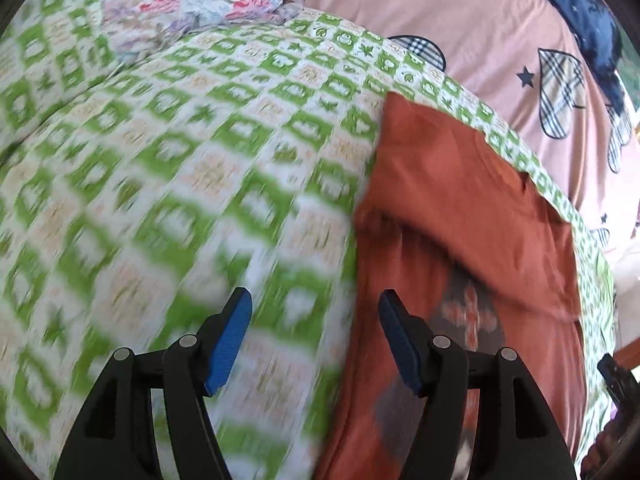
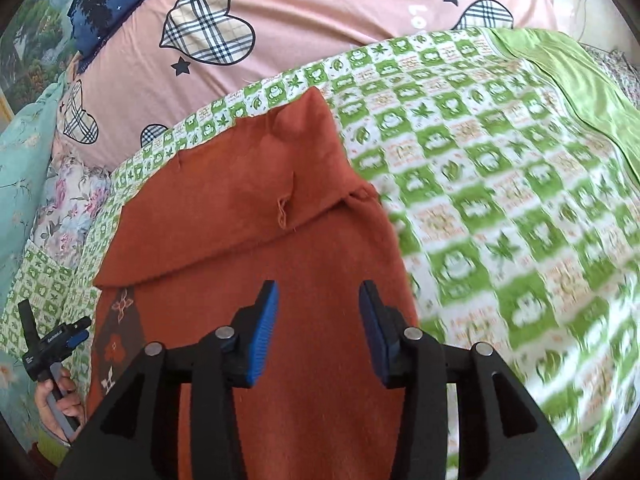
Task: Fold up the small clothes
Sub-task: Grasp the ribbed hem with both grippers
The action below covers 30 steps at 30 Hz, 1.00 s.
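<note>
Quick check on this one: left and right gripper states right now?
Left gripper: open, holding nothing, over the edge of the rust-orange garment.
Right gripper: open, holding nothing, above the same garment.

We see the left gripper (image 1: 315,316) with its blue-padded jaws spread wide and empty over the green checked blanket (image 1: 192,168); the rust-orange garment (image 1: 460,208) lies folded on the right, a pink quilt (image 1: 460,20) beyond it at the far side
</note>
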Each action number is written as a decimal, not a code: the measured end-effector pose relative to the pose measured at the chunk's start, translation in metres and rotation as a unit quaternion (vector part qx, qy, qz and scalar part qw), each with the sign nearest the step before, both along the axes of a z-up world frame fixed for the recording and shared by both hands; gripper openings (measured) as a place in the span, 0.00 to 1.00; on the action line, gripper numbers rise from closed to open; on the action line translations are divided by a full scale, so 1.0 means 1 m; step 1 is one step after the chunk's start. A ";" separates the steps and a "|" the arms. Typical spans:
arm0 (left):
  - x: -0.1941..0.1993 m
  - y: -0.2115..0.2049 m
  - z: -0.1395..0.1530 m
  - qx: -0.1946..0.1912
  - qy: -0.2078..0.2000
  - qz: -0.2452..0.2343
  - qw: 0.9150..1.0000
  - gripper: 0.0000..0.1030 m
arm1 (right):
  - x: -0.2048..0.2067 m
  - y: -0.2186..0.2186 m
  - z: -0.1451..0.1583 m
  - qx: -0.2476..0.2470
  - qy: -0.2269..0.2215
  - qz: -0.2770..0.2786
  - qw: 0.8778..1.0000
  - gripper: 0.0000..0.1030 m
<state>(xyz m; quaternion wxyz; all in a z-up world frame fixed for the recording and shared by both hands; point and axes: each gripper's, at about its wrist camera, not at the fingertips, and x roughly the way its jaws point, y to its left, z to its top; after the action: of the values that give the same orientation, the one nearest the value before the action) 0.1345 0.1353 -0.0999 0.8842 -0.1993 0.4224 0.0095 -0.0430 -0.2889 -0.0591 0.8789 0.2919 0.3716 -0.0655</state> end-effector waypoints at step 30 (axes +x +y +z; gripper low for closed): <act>-0.169 -0.057 -0.021 -0.087 0.022 -0.250 0.964 0.66 | -0.104 0.002 -0.070 0.193 -0.017 0.177 0.965 0.47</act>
<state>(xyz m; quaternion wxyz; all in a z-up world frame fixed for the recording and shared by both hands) -0.0346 0.0785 -0.1210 0.8281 -0.1632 0.4777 -0.2437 -0.1466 -0.2864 -0.1293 0.8095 0.3869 0.4079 0.1691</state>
